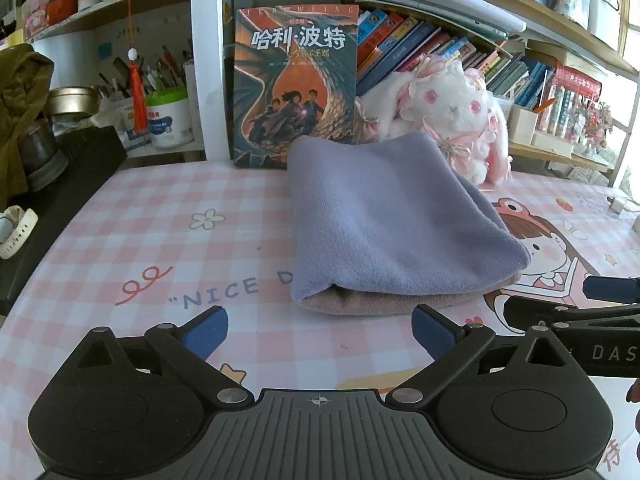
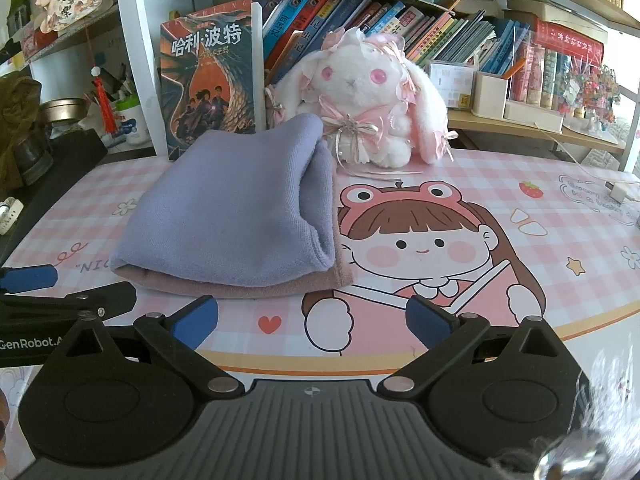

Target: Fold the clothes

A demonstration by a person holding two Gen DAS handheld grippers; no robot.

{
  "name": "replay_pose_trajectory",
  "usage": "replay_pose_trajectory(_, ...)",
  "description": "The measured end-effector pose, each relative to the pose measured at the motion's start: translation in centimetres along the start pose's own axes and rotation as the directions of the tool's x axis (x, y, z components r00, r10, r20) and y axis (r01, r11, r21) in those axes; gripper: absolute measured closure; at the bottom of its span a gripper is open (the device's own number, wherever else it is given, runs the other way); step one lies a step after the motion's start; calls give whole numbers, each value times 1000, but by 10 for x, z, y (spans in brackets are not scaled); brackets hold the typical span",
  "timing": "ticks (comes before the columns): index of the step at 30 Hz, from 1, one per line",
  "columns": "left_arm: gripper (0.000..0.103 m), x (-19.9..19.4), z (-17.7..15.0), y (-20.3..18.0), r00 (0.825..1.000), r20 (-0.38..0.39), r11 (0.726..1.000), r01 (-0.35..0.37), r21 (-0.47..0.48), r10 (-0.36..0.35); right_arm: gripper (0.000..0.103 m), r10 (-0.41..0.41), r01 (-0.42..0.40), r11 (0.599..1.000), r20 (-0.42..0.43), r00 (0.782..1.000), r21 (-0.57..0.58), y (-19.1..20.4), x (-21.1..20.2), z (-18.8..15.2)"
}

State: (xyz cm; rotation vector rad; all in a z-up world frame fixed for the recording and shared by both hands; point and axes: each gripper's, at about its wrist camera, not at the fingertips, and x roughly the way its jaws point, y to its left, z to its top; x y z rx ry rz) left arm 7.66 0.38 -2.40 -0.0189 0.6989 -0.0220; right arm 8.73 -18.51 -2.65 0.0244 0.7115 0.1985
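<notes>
fingers of the left gripper stand wide apart with nothing between the blue pads, and the right gripper is spread just as wide and equally empty. both hover low over the pink checked cartoon-print mat on the bench.

the folded lavender knit cloth with a dusty-pink underside lies flat on the mat, apart from both pairs of fingers. in the left wrist view it sits at centre frame, straight ahead and slightly right of the fingers, its near rolled edge just beyond the pad tips. in the right wrist view the same cloth lies ahead and to the left, left of centre frame.

its long axis runs away from the fingers toward the dragon-cover paperback and the white plush rabbit in pink ribbons at the upper middle. judged from this, the left gripper is the nearer and squarer to the near edge; the right one would have to come in from the cloth's right side.
</notes>
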Motion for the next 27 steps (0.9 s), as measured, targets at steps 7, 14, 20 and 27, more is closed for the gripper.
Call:
replay_pose_trajectory(7, 3, 2, 0, 1, 1000, -7, 1000, -2, -10, 2, 2, 2, -2, 1000, 0, 1000, -2, 1, 1, 0)
replay_pose_trajectory(14, 3, 3, 1, 2, 1000, -13, 1000, -1, -13, 1, 2, 3, -3, 1000, -4, 1000, -2, 2, 3, 0)
replay_pose_trajectory(20, 3, 3, 1, 3, 1000, -11, 1000, 0, -17, -1, 2, 1, -1, 1000, -8, 1000, 2, 2, 4, 0)
replay_pose_trajectory(27, 3, 4, 1, 4, 1000, -9, 1000, 3, -14, -3, 2, -2, 2, 1000, -13, 1000, 3, 2, 6, 0)
